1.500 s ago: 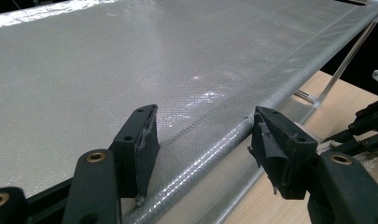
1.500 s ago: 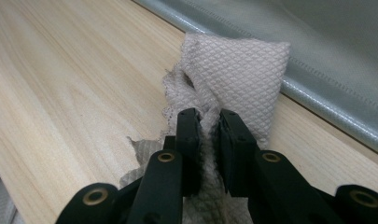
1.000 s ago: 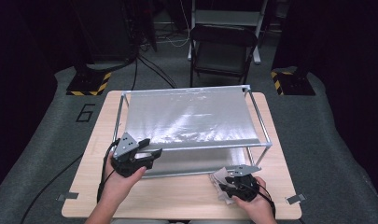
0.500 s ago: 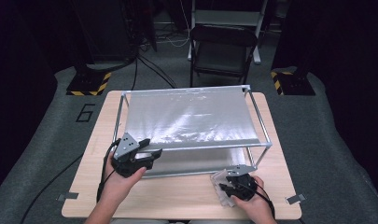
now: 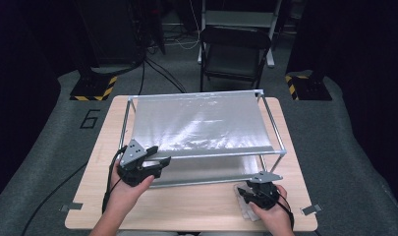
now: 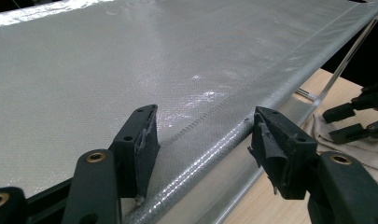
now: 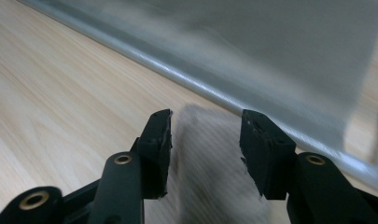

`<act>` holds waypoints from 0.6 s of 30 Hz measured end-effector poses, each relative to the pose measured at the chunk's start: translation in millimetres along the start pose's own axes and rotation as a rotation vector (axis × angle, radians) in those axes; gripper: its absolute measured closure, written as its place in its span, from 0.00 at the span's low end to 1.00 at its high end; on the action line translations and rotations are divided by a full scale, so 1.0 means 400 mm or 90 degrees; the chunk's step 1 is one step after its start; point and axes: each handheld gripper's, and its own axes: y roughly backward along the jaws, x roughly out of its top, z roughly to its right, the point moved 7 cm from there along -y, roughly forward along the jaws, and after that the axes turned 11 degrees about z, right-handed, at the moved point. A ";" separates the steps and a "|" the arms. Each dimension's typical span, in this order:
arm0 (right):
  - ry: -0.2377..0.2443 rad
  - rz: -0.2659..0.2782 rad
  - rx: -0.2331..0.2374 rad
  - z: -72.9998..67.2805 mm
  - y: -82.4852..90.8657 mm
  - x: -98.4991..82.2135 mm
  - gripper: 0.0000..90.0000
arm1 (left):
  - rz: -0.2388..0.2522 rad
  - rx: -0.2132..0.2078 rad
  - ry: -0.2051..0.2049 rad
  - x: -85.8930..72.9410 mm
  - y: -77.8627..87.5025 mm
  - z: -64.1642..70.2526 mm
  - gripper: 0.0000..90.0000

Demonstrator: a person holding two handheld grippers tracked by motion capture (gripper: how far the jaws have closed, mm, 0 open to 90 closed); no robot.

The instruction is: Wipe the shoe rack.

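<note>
Pale cloth lies flat on the table directly between the right hand-held gripper's parted jaws, which have just been opening, untouched. Beyond it, the left hand-held gripper straddles the mesh rack's near rail with its jaws apart.

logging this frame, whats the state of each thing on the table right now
rack: upright on the table, silver sheet stretched flat over its top
sheet: taut, its near edge lies between the jaws of the left tongs
left tongs: open, astride the sheet's edge
cloth: flat on the table by the rack's foot
right tongs: jaws just opening, astride the cloth, not pressing on it
</note>
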 end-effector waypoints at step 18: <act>0.064 -0.063 -0.003 -0.073 -0.163 0.063 0.61 | -0.009 -0.036 -0.008 0.000 0.035 -0.001 0.45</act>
